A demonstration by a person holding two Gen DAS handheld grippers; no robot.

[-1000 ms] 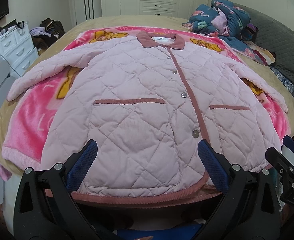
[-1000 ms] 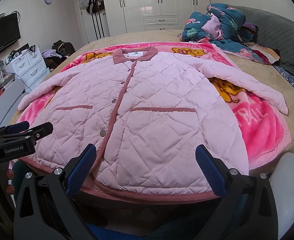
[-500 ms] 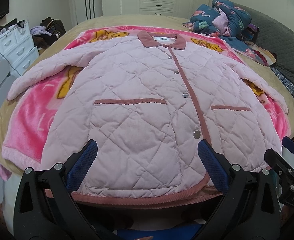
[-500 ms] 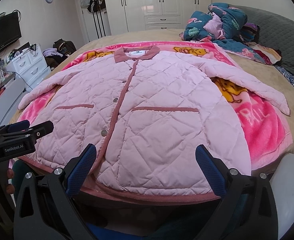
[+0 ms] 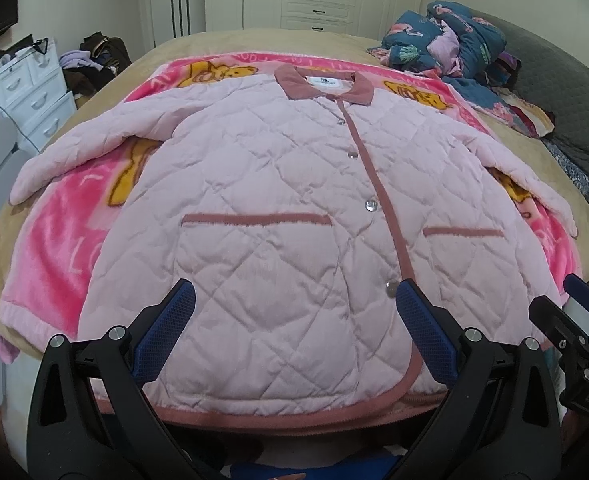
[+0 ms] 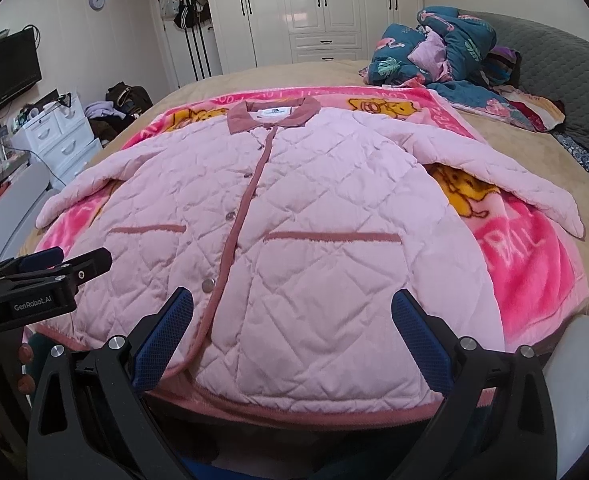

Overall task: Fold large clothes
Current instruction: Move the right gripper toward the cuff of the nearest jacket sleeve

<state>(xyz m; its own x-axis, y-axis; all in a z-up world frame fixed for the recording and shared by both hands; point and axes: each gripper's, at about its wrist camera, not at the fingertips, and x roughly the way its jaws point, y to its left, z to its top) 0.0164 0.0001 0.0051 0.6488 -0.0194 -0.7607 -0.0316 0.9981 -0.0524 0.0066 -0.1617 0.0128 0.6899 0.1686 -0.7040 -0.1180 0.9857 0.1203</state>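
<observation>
A pale pink quilted jacket (image 5: 278,208) with a dusty-rose collar, placket and hem lies flat, front up and buttoned, on a bright pink cartoon blanket (image 5: 50,248) on the bed. It also shows in the right wrist view (image 6: 318,216). Both sleeves spread out sideways. My left gripper (image 5: 294,336) is open and empty, hovering over the hem on the jacket's left half. My right gripper (image 6: 292,336) is open and empty over the hem on the right half. The right gripper also shows at the left view's edge (image 5: 566,320), and the left gripper at the right view's edge (image 6: 50,276).
A heap of blue floral bedding (image 6: 438,52) lies at the bed's far right, by a grey padded headboard (image 6: 566,80). White drawers (image 6: 58,136) and a TV (image 6: 2,76) stand to the left. White wardrobes (image 6: 326,12) line the far wall.
Both grippers have crept slightly towards the jacket, which sits a little lower in view. The jacket itself has not moved.
</observation>
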